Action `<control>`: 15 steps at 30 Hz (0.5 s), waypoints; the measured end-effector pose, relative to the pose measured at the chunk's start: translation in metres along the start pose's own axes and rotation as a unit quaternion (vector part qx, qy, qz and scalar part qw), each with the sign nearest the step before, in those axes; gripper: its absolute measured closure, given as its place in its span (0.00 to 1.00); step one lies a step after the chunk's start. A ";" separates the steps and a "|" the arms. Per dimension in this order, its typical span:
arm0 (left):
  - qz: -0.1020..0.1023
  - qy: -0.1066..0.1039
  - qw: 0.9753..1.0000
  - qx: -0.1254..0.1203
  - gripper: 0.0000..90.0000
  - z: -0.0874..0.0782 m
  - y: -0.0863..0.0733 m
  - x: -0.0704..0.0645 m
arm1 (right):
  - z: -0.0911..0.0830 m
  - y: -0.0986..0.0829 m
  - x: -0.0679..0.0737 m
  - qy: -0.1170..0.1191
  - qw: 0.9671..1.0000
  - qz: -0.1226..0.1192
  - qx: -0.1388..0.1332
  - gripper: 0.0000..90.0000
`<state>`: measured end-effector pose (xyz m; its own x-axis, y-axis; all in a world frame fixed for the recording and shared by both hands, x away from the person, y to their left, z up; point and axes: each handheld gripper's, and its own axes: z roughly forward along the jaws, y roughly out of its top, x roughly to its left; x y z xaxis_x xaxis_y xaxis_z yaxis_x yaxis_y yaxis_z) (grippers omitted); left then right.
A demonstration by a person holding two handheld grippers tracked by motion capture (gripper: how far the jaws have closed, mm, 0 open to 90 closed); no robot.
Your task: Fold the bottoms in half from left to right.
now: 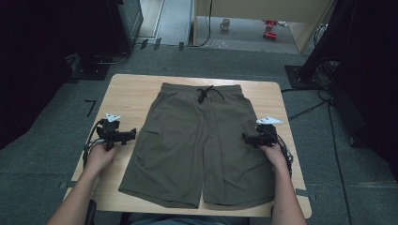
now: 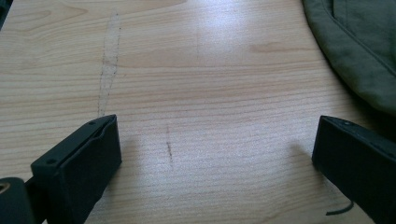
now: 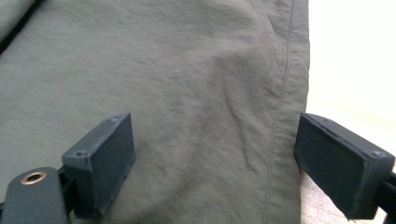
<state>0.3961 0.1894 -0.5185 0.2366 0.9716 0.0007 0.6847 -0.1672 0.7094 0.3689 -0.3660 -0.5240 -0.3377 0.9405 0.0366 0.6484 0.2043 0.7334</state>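
A pair of olive green shorts lies flat on the wooden table, waistband and black drawstring at the far side. My left gripper hovers over bare wood just left of the shorts' left leg, jaws wide open and holding nothing. In the left gripper view the shorts' edge sits at the upper right, beyond the left gripper. My right gripper is at the shorts' right side seam, open. In the right gripper view the right gripper straddles the shorts near the seam.
The table stands on grey carpet. Black equipment and stands flank it at the far left and far right. Cables trail on the floor to the right. A mug and red objects lie far behind.
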 end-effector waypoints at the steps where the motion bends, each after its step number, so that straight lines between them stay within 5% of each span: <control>1: 0.001 0.000 1.000 0.000 0.01 0.000 0.000 0.000 | 0.000 0.000 0.000 -0.001 1.000 0.001 0.000 0.13; 15: 0.018 -0.028 0.999 -0.003 0.02 -0.001 -0.001 -0.001 | 0.000 -0.001 0.002 -0.012 1.000 0.009 0.001 0.11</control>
<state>0.3950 0.1887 -0.5183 0.2987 0.9543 -0.0125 0.6713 -0.2007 0.7135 0.3678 -0.3645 -0.5241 -0.3093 0.9504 0.0338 0.6560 0.1875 0.7311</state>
